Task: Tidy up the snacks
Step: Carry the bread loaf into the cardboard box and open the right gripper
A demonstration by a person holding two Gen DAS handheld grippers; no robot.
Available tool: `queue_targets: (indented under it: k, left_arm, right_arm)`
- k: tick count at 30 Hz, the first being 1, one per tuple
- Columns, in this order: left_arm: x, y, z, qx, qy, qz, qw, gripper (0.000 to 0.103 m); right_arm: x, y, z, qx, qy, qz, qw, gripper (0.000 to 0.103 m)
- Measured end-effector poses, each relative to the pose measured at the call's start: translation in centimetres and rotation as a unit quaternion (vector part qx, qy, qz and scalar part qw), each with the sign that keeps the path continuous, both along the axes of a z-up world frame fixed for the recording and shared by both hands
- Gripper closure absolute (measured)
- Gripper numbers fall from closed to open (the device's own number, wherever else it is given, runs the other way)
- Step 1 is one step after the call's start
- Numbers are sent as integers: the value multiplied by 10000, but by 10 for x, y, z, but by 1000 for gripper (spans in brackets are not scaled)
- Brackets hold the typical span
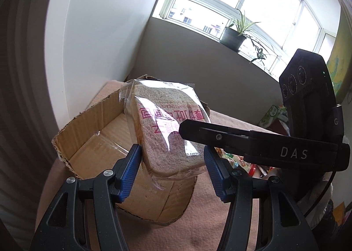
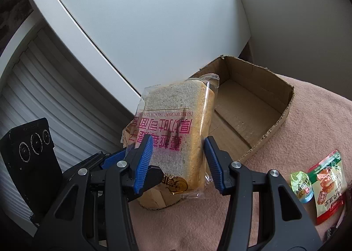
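A slice of toast in a clear wrapper with pink print (image 1: 167, 127) (image 2: 176, 132) hangs in the air above the near wall of an open cardboard box (image 1: 99, 138) (image 2: 253, 108). My left gripper (image 1: 172, 163) is open around its lower end, pads close beside it. My right gripper (image 2: 178, 163) also stands around the packet's lower part, jaws wide; whether its pads press the wrapper I cannot tell. The right gripper's finger (image 1: 204, 134) crosses in front of the packet in the left wrist view. The left gripper's blue pad (image 2: 114, 158) shows at the packet's lower left.
The box sits on a pink-brown blanket (image 2: 297, 130). A red snack pouch (image 2: 327, 185) and a small green packet (image 2: 301, 185) lie to the right. More packets (image 1: 272, 114) lie behind. A white cabinet (image 2: 143, 20) stands close behind the box.
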State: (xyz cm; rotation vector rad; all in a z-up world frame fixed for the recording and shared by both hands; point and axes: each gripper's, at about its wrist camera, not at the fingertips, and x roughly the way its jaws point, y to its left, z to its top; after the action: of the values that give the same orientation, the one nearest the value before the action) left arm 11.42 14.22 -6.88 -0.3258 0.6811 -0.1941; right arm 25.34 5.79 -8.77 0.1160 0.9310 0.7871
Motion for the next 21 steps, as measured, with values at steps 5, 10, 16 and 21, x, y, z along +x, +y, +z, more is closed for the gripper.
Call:
queue_targets:
  k: [5,10,16,21]
  left_arm:
    - [0,7,-3,194,26,266,9995,46]
    - [-3,11,-1,248,-7,406,9989,46]
    - [-10,11,4,189,-114,429,9988,46]
    - [-16,-7,5,329,-197,280,9989,43]
  right_arm:
    - [2,2,-2,-119,-39,-131,9998,44]
    - [-2,-6,2,-229,-149,-245,9993,38]
    - [-14,-35,16,-259,-267,-507,9980,28]
    - [-36,-75,28,-509,-568,-836,9936,19]
